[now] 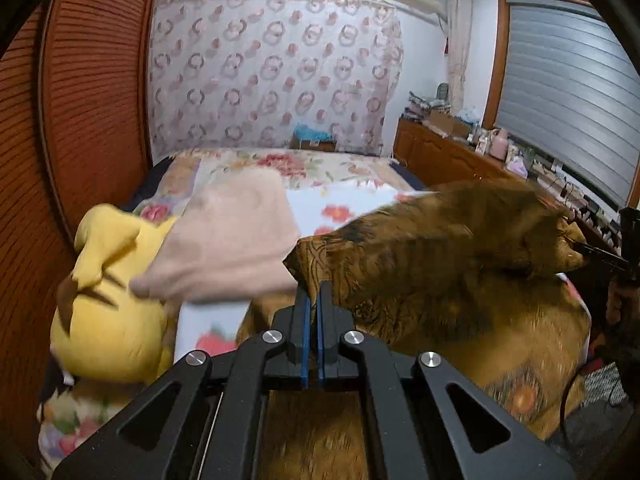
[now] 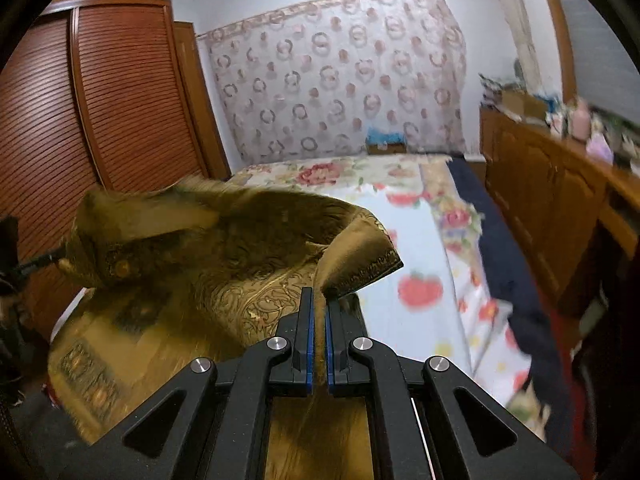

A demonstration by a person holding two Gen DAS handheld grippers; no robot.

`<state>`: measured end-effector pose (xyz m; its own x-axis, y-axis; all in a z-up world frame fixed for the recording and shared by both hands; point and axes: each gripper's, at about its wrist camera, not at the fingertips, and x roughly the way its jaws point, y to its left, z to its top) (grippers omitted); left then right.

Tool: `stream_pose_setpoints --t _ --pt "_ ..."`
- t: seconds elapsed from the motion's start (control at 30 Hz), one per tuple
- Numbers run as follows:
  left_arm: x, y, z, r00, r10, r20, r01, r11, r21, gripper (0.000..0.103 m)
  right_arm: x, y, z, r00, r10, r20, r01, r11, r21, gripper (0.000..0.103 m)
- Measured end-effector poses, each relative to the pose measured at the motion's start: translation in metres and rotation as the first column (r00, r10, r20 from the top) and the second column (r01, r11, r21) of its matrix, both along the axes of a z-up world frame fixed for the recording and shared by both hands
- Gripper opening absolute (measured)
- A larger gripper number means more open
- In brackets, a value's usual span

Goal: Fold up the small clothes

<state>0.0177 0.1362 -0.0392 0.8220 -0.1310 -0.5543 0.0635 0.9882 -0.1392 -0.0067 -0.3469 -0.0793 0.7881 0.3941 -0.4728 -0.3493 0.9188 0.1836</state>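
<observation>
A golden-brown patterned cloth [image 1: 440,248] hangs stretched above the flowered bed [image 1: 360,204]. My left gripper [image 1: 315,292] is shut on one corner of it. The other corner sits pinched in my right gripper [image 2: 319,300], whose black tip shows far right in the left wrist view [image 1: 600,258]. The cloth [image 2: 208,232] sags between the two grips, and its lower part lies on the bed. The left gripper's tip [image 2: 40,262] appears at the left edge of the right wrist view. Both views are blurred by motion.
A pink garment [image 1: 232,236] and a yellow garment [image 1: 108,300] lie on the bed [image 2: 420,248] to the left. A louvred wooden wardrobe [image 1: 92,100] stands on that side. A wooden cabinet [image 2: 552,192] with clutter runs along the right. A box [image 2: 386,146] sits beyond the bed.
</observation>
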Motion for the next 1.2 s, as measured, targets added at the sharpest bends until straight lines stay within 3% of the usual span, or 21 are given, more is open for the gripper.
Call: stream_pose_setpoints --t 0.27,0.33,0.4,0.47,0.7,0.77,0.8,0.93,1.07,1.2 --pt "-0.040 0.003 -0.007 0.999 -0.003 -0.042 0.002 1.000 -0.021 0.004 -0.043 -0.015 -0.002 0.994 0.048 -0.097 -0.059 0.992 -0.112 0.004" --pt "-0.043 0.005 -0.007 0.999 -0.003 -0.051 0.002 1.000 -0.014 0.017 -0.044 -0.012 0.004 0.994 0.059 -0.093 -0.073 0.986 -0.150 0.004" --pt "-0.048 0.008 -0.004 0.999 0.020 -0.034 -0.020 1.000 -0.003 0.043 -0.046 -0.007 0.012 0.994 0.070 -0.079 -0.084 0.976 -0.199 0.007" --pt "-0.048 0.012 0.000 1.000 0.022 -0.018 -0.022 1.000 -0.002 0.044 -0.041 0.000 0.023 0.996 0.068 -0.062 -0.081 0.966 -0.246 0.009" --pt "-0.038 0.014 0.020 0.999 0.043 0.023 -0.044 0.996 0.078 0.046 -0.046 0.009 0.043 0.999 0.033 0.001 -0.031 0.965 -0.260 0.015" --pt "-0.037 0.014 0.027 0.998 0.043 0.044 -0.047 0.995 0.086 0.077 -0.056 0.010 0.046 0.999 0.028 0.018 -0.022 0.964 -0.264 0.018" --pt "-0.037 0.016 0.029 0.997 0.044 0.056 -0.049 0.995 0.086 0.083 -0.058 0.010 0.047 0.999 0.027 0.028 -0.018 0.964 -0.264 0.019" --pt "-0.030 0.017 0.037 0.996 0.042 0.079 -0.049 0.996 0.080 0.083 -0.060 0.009 0.051 0.997 0.020 0.068 -0.001 0.965 -0.263 0.023" --pt "-0.008 0.013 0.033 0.998 0.032 0.055 -0.037 0.995 0.094 0.083 -0.053 0.016 0.037 0.997 0.001 0.081 0.020 0.965 -0.262 0.044" --pt "0.015 0.009 0.025 1.000 0.015 0.023 -0.017 0.997 0.080 0.083 -0.033 0.026 0.019 0.999 0.008 0.047 0.005 0.967 -0.254 0.047"
